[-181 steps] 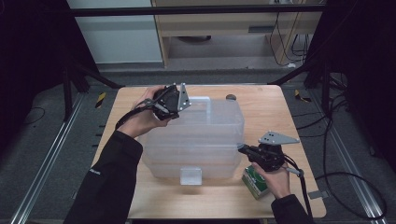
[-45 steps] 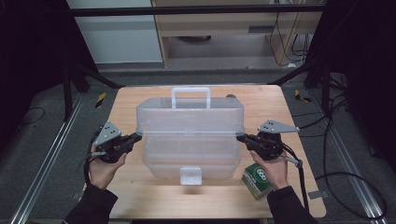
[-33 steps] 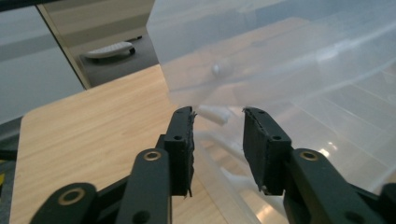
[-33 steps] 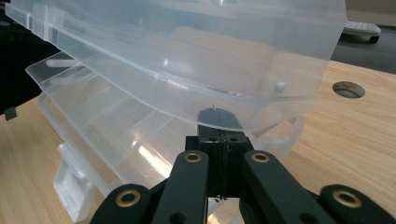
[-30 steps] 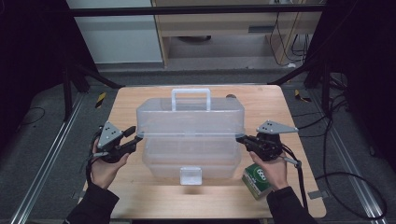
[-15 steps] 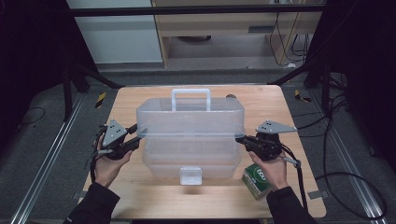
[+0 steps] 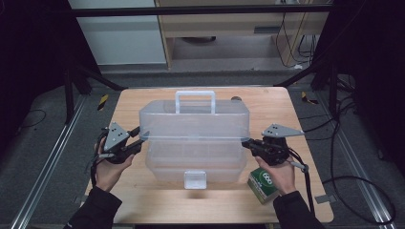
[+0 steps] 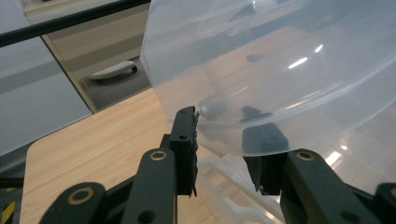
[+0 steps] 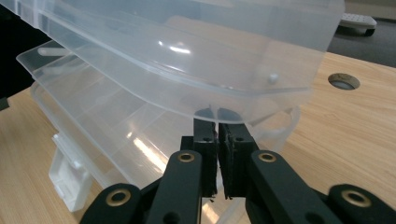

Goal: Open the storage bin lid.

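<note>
Lifting the clear storage box's lid (image 7: 193, 119) mid-tabletop (image 7: 143, 200): right hand-held gripper (image 7: 246, 143) pinches its rim, left hand-held gripper (image 7: 141, 136), just narrowing, straddles the opposite rim half-open; next, it must clamp, then both raise evenly.

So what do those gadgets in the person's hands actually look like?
Each hand holds a black gripper: left gripper, right gripper. Each has two flat black jaws on arms with brass-ringed pivots, a grey three-cornered plate on top and a trailing dark cable. The person wears dark long sleeves.
</note>
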`<move>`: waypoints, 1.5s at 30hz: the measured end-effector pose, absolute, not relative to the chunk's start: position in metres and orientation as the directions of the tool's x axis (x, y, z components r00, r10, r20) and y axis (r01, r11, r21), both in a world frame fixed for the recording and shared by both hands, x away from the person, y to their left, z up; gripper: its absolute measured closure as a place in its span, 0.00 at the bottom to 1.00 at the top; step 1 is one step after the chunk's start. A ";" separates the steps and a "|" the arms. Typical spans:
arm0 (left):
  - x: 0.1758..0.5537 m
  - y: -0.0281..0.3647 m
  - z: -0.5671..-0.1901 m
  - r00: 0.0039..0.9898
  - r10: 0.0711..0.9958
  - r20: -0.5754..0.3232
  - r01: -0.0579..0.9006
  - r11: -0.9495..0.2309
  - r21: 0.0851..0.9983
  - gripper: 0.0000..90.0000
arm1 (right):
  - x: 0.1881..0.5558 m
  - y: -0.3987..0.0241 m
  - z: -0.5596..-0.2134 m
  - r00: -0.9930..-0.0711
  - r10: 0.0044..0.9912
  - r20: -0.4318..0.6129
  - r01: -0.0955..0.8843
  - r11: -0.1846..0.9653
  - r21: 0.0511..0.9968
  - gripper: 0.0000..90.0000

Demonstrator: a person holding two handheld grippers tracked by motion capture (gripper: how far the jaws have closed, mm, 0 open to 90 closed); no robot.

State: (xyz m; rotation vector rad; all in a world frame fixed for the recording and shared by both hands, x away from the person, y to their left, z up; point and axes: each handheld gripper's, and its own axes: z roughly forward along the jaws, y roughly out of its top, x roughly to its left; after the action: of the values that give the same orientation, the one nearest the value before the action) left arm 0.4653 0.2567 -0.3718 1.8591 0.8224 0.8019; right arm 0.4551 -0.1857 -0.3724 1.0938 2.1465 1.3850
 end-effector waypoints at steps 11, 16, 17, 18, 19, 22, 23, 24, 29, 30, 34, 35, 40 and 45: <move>0.465 0.256 -0.372 0.561 0.809 0.178 0.216 -0.351 0.911 0.73 | 0.450 -0.198 -0.387 -0.595 0.799 0.087 0.464 0.252 0.849 0.86; 0.465 0.256 -0.371 0.560 0.810 0.173 0.221 -0.348 0.911 0.73 | 0.452 -0.198 -0.398 -0.589 0.802 0.100 0.503 0.267 0.822 0.83; 0.466 0.257 -0.371 0.560 0.808 0.182 0.210 -0.352 0.912 0.73 | 0.452 -0.198 -0.400 -0.591 0.801 0.095 0.505 0.276 0.818 0.83; 0.466 0.256 -0.371 0.559 0.808 0.186 0.210 -0.355 0.911 0.73 | 0.452 -0.196 -0.402 -0.592 0.800 0.101 0.515 0.279 0.811 0.83; 0.466 0.256 -0.371 0.558 0.809 0.185 0.212 -0.354 0.911 0.74 | 0.453 -0.196 -0.406 -0.592 0.799 0.103 0.523 0.284 0.803 0.83; 0.466 0.256 -0.370 0.557 0.810 0.185 0.212 -0.355 0.911 0.74 | 0.454 -0.195 -0.408 -0.593 0.797 0.113 0.533 0.284 0.797 0.83; 0.466 0.256 -0.370 0.557 0.810 0.184 0.214 -0.354 0.910 0.74 | 0.455 -0.195 -0.409 -0.594 0.796 0.119 0.535 0.281 0.797 0.83; 0.466 0.256 -0.370 0.557 0.810 0.184 0.214 -0.354 0.910 0.74 | 0.455 -0.194 -0.410 -0.594 0.795 0.126 0.540 0.278 0.795 0.83; 0.468 0.256 -0.367 0.554 0.812 0.181 0.216 -0.351 0.911 0.74 | 0.456 -0.191 -0.412 -0.592 0.796 0.127 0.548 0.282 0.787 0.85; 0.468 0.256 -0.366 0.552 0.814 0.180 0.216 -0.348 0.912 0.75 | 0.456 -0.191 -0.413 -0.593 0.795 0.130 0.551 0.282 0.786 0.86; 0.471 0.255 -0.361 0.549 0.816 0.184 0.211 -0.348 0.913 0.74 | 0.456 -0.190 -0.413 -0.590 0.796 0.133 0.553 0.279 0.785 0.87; 0.471 0.255 -0.361 0.546 0.818 0.179 0.212 -0.342 0.916 0.75 | 0.456 -0.189 -0.413 -0.588 0.798 0.129 0.553 0.281 0.785 0.87; 0.474 0.256 -0.357 0.547 0.819 0.174 0.208 -0.334 0.919 0.75 | 0.456 -0.186 -0.413 -0.581 0.805 0.119 0.559 0.288 0.778 0.87; 0.478 0.254 -0.352 0.534 0.831 0.156 0.217 -0.313 0.925 0.75 | 0.457 -0.187 -0.413 -0.584 0.802 0.126 0.558 0.283 0.781 0.87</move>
State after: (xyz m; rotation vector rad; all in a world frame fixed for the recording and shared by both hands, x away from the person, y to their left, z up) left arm 0.4779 0.2540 -0.3520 1.8173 0.8683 0.8058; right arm 0.4568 -0.1871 -0.4134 1.2424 2.2648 1.1939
